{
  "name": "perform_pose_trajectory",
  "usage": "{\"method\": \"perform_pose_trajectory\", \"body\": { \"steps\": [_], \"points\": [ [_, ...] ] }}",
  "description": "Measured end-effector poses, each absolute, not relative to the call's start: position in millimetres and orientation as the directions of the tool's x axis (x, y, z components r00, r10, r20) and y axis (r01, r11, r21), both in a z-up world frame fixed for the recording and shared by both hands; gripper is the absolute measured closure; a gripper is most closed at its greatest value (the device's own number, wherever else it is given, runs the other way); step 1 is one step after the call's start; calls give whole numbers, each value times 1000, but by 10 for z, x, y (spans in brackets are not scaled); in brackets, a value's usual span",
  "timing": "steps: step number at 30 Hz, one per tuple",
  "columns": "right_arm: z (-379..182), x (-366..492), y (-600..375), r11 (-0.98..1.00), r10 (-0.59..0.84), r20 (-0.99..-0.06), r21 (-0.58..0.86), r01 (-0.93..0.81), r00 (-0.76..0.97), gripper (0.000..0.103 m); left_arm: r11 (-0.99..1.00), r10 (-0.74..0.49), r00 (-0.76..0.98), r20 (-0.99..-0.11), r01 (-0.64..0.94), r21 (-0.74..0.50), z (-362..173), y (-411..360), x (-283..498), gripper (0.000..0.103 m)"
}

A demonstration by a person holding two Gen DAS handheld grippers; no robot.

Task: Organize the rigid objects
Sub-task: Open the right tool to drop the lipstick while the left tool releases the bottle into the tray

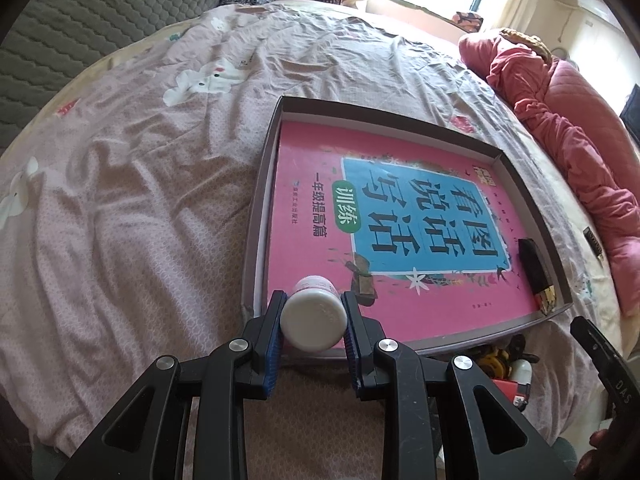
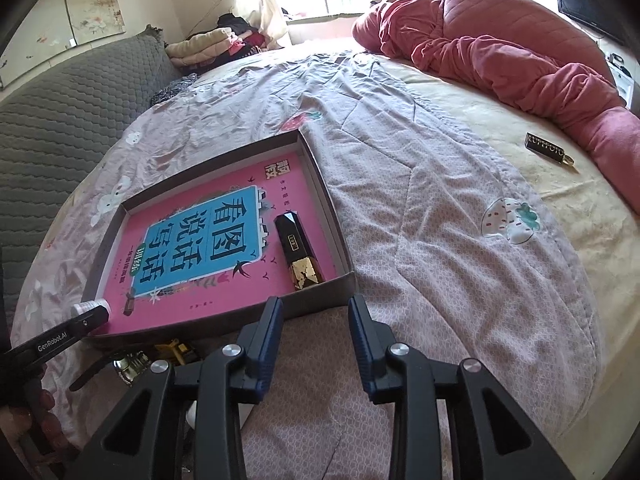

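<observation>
- Holding a white bottle (image 1: 313, 322) between closed pads, the left gripper (image 1: 313, 326) hangs over the tray's (image 1: 256, 216) lower-left corner, apparently ready to set it down.
- Right gripper (image 2: 316, 346), lower centre: jaws apart, empty; black-and-gold case (image 2: 300, 254) lies inside the tray.
- Objects (image 1: 508, 364) below the tray are cut off and unclear.

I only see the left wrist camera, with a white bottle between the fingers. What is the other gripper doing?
Observer: The right gripper holds nothing; its fingers stand apart just short of the box.
Operator: Anything on the wall?
Observer: A pale painting hangs above the grey headboard.
Operator: Any marking on that black-and-gold case?
Observer: The black-and-gold case has a small gold label mid-body.
</observation>
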State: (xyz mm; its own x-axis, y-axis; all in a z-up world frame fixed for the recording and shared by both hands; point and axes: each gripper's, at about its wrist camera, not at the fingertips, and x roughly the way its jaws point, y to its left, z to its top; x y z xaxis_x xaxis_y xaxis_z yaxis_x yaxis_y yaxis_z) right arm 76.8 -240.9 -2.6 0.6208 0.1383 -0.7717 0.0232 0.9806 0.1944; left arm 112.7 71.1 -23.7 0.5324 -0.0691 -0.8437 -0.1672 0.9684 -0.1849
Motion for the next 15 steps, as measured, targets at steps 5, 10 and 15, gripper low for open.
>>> {"method": "perform_pose_trajectory", "body": {
  "steps": [5,10,15],
  "points": [
    [6,720,-2414,980,141,-768,199,24,625,69,962,-76,543,-836,-180,-204,-172,757,1050,70],
    [29,676,-2421,979,144,-765,202,22,628,69,957,-87,560,-824,-183,-226,-91,806,969,66],
    [65,615,-2410,980,144,-761,198,15,633,68,954,-101,576,-811,-176,-243,-7,808,901,59]
  ]
}}
